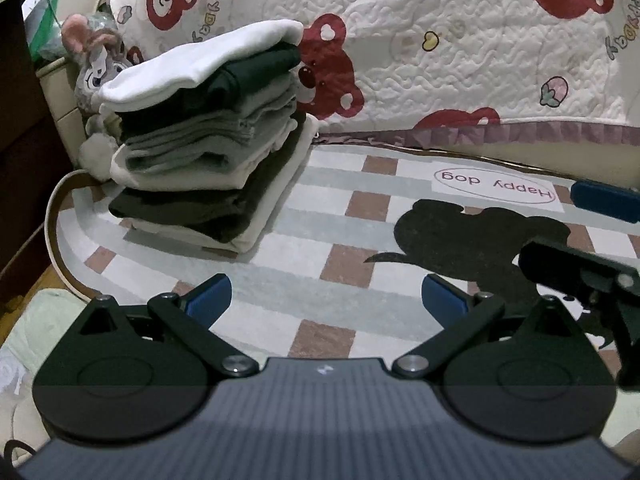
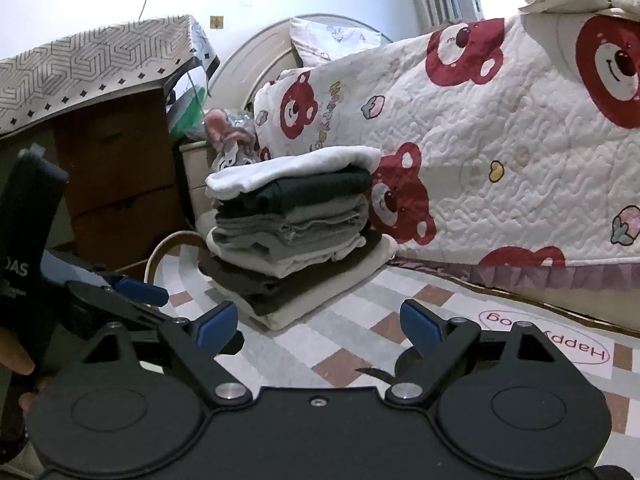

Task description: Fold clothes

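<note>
A stack of folded clothes (image 1: 208,140) stands on the checked rug (image 1: 336,216), with a white piece on top and dark green, grey, cream and brown layers below. My left gripper (image 1: 326,298) is open and empty over the rug, a short way in front of the stack. One blue finger (image 1: 604,200) of the right gripper shows at the right edge. In the right wrist view the same stack (image 2: 296,232) lies ahead and slightly left. My right gripper (image 2: 320,326) stands wide open with nothing between its pads. The left gripper's blue finger (image 2: 140,291) shows at the left.
A bed with a red-bear quilt (image 2: 500,152) rises right behind the stack. A grey plush mouse (image 1: 94,64) sits to the left of the stack. A wooden cabinet (image 2: 120,184) stands further left. A hand (image 2: 16,356) holds the left gripper's handle.
</note>
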{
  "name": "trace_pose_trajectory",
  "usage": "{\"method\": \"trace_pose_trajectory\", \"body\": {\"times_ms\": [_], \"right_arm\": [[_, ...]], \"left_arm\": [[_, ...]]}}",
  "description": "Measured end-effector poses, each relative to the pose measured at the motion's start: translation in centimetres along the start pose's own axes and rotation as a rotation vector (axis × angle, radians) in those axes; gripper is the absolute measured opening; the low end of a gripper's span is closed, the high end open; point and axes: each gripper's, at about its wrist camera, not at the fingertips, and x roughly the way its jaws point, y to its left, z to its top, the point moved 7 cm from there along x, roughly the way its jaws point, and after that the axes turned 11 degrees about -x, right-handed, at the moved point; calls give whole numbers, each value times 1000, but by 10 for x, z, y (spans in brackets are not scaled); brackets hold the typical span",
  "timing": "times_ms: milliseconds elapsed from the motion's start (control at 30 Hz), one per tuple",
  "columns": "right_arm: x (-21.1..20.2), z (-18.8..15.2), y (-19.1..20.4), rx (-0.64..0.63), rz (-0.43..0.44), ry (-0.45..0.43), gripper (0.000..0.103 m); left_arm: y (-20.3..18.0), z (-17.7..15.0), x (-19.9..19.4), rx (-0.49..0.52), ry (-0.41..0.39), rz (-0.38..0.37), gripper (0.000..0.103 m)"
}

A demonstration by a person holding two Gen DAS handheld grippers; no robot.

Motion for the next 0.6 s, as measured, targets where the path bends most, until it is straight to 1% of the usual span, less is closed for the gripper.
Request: {"method": "trace_pose_trajectory", "body": {"times_ms": [300, 600], "right_arm": [[2, -2, -2, 5, -1, 14, 91], [3, -4, 1, -6, 3, 29, 91]], "left_arm": [[-1, 0, -2, 16, -13, 12, 103], [0, -1, -2, 23, 9, 12, 103]]}}
